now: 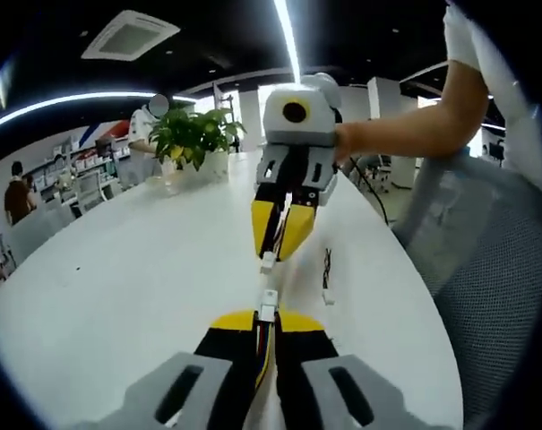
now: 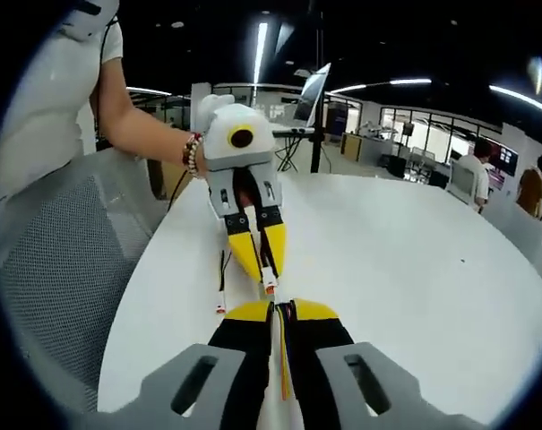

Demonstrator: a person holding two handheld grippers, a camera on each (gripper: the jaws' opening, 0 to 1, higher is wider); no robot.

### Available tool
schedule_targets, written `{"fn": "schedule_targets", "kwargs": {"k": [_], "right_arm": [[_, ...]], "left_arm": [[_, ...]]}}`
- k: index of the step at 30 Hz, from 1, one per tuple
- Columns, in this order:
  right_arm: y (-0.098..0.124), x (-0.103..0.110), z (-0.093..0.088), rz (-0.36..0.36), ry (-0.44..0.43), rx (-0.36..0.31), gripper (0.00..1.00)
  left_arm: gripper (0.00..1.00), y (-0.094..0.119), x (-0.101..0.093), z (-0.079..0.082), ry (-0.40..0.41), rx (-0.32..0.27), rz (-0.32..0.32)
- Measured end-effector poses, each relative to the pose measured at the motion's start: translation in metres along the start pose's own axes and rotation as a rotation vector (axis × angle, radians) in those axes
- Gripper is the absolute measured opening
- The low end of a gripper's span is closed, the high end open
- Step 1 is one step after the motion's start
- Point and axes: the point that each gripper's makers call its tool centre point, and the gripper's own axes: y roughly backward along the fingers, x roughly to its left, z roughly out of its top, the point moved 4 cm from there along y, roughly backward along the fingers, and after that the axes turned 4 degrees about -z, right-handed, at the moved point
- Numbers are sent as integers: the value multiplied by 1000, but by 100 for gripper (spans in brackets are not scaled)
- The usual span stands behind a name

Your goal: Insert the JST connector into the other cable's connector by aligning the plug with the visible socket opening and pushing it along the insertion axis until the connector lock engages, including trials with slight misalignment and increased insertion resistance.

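Observation:
In the left gripper view, my left gripper [image 1: 266, 315] is shut on a wired cable, and its white JST connector [image 1: 268, 303] pokes out past the yellow fingertips. Facing it from above, my right gripper [image 1: 272, 253] is shut on the other cable, with that cable's white connector [image 1: 268, 262] pointing down. The two connectors line up tip to tip with a small gap between them. In the right gripper view, my right gripper [image 2: 282, 306] pinches red, yellow and black wires. My left gripper [image 2: 266, 273] presents its white connector [image 2: 269, 283] just ahead of it.
A spare cable [image 1: 326, 278] [image 2: 222, 288] lies on the round white table [image 1: 118, 269] beside the grippers. A potted plant [image 1: 194, 134] stands at the far edge. A grey mesh chair [image 1: 494, 269] [image 2: 55, 269] sits at the table's side, and a person's forearm [image 1: 405, 130] holds the right gripper.

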Motion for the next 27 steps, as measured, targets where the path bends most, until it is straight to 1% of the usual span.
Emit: {"fn": "schedule_targets", "kwargs": {"k": [13, 22, 27], "right_arm": [[-4, 5, 2, 17, 12, 16, 4], [-5, 6, 1, 20, 21, 32, 4], [-5, 7, 3, 24, 19, 19, 4]], "left_arm": [[0, 0, -1, 8, -20, -12, -3], [0, -1, -2, 8, -22, -8, -11], [0, 0, -2, 6, -17, -5, -14]]}}
